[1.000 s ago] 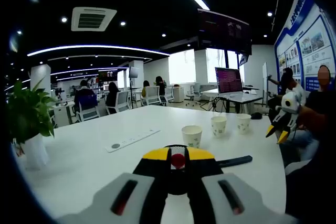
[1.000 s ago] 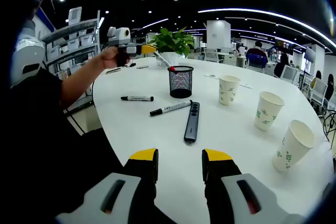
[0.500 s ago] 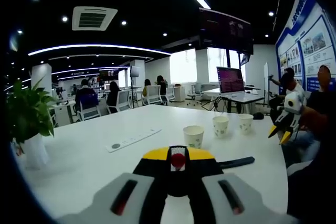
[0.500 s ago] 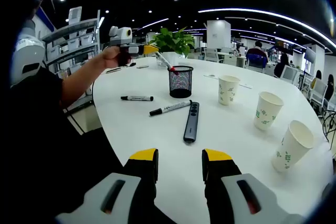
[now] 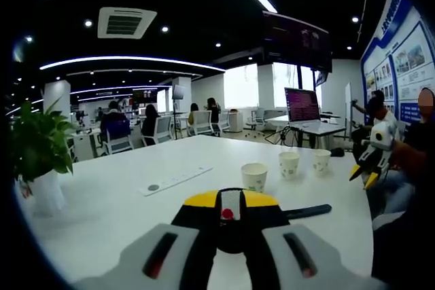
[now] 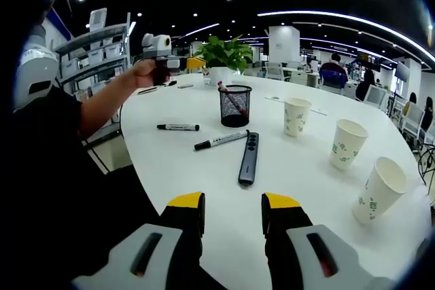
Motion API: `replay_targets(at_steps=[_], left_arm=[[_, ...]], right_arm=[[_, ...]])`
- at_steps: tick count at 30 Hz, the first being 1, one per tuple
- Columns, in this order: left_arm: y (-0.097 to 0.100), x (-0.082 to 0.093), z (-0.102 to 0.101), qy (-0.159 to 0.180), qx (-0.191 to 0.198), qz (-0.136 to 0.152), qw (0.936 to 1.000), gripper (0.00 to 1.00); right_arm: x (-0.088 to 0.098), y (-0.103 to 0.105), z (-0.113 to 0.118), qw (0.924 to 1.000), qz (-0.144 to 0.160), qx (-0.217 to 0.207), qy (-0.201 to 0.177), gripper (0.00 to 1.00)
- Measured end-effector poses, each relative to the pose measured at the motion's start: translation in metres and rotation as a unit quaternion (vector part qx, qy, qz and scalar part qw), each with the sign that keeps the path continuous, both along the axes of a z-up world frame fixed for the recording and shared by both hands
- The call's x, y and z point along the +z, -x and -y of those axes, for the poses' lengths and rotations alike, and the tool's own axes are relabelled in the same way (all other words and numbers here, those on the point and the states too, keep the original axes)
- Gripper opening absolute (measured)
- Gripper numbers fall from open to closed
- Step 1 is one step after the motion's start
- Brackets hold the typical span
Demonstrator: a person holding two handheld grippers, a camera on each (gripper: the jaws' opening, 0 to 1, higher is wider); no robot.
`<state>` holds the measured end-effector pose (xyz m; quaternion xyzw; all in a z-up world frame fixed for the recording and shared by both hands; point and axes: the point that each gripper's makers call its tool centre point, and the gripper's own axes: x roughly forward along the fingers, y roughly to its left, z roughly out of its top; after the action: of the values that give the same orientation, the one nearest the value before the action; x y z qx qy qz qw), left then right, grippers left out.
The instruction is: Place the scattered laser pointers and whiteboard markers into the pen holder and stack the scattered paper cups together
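In the right gripper view a black mesh pen holder (image 6: 234, 105) stands on the white table (image 6: 204, 188). A red-capped marker (image 6: 221, 87) leans inside it. My left gripper (image 6: 197, 63) hovers just left of the holder's rim, apart from the marker, jaws slightly open. Two black markers (image 6: 178, 127) (image 6: 221, 140) and a grey laser pointer (image 6: 248, 157) lie near the holder. Three paper cups (image 6: 296, 115) (image 6: 345, 143) (image 6: 379, 188) stand apart on the right. My right gripper (image 6: 232, 212) is open over the near edge. In the left gripper view the marker (image 5: 230, 203) shows between my own jaws.
A potted plant (image 6: 224, 56) stands behind the holder, and a person's arm (image 6: 102, 100) reaches in from the left. The left gripper view shows a power strip (image 5: 171, 181), the three cups (image 5: 254, 176), a dark slim item (image 5: 306, 212), and office desks with seated people beyond.
The red-capped marker has left the left gripper and dropped into the pen holder. The left gripper has stayed beside the rim. The right gripper has not moved.
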<state>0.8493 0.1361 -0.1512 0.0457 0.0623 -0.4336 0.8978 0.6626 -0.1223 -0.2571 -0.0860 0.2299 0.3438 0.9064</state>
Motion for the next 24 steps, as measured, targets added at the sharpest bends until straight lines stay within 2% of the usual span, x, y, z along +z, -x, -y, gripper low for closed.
replay_targets(at_steps=[4,13,24], left_arm=[[0.001,-0.001,-0.001,-0.002,-0.002,-0.001,1.0000,0.14],[0.008,-0.021,-0.003,-0.019,-0.007,-0.027,0.9994,0.20],[0.015,-0.036,-0.009,-0.021,-0.007,-0.050,0.9985,0.24]], right_arm=[[-0.001,0.000,0.000,1.0000,-0.001,-0.001,0.000,0.36],[-0.005,-0.001,-0.004,1.0000,-0.005,0.003,-0.002,0.36],[-0.005,-0.001,-0.007,1.0000,-0.007,0.005,-0.001,0.36]])
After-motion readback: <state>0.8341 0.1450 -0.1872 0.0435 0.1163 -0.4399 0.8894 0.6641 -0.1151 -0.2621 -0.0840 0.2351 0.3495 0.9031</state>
